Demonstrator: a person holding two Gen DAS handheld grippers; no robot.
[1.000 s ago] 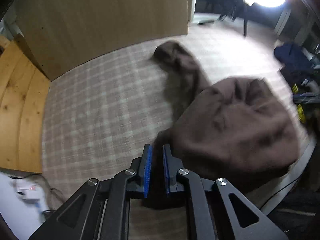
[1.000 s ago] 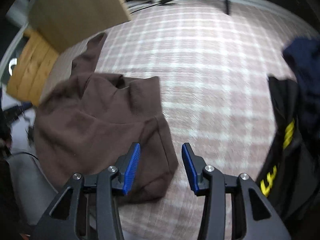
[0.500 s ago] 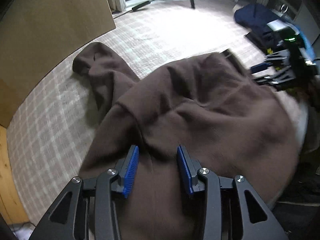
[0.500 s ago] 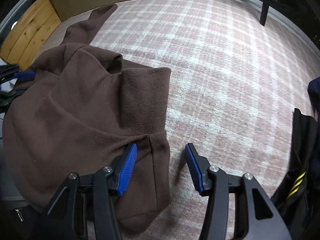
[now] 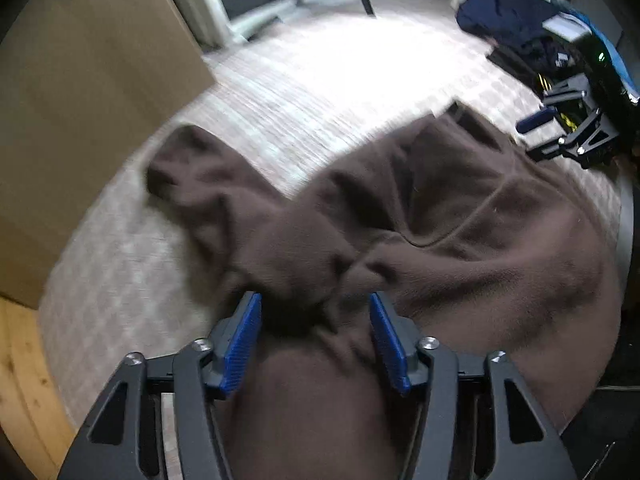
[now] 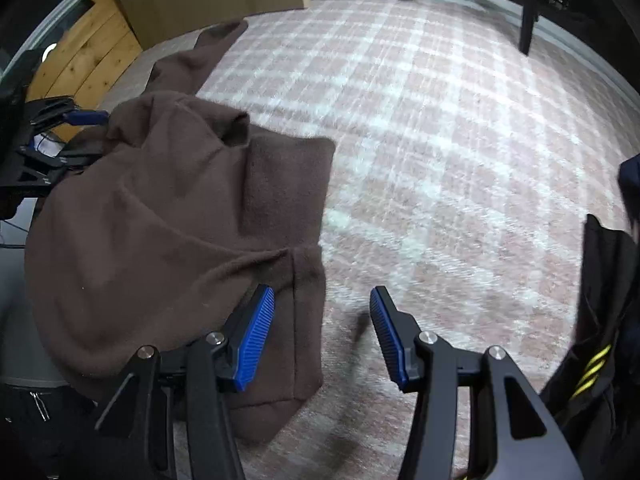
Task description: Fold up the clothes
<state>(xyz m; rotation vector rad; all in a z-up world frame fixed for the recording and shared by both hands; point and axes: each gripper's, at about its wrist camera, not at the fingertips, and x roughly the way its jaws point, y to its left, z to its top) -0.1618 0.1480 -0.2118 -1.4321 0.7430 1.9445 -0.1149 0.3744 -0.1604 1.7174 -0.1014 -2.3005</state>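
Note:
A brown fleece garment (image 5: 440,220) lies crumpled on the plaid carpet, one sleeve (image 5: 200,176) stretched to the far left. My left gripper (image 5: 316,320) is open, its blue pads either side of a bunched fold at the garment's near left edge. My right gripper (image 6: 322,312) is open over the garment's right hem (image 6: 304,320), with the left pad above the fabric and the right pad above bare carpet. The right gripper also shows in the left wrist view (image 5: 568,132), and the left gripper in the right wrist view (image 6: 52,140).
A cardboard box (image 5: 80,100) stands at the back left beside wooden boards (image 6: 84,60). A black garment with yellow stripes (image 6: 600,320) and a navy one (image 5: 504,16) lie to the right. A dark stand leg (image 6: 528,20) rises at the back.
My left gripper, shut on the garment a second ago, has opened wide and shifted over the fabric. The sleeve now lies stretched out to the left. My right gripper stays open at the hem.

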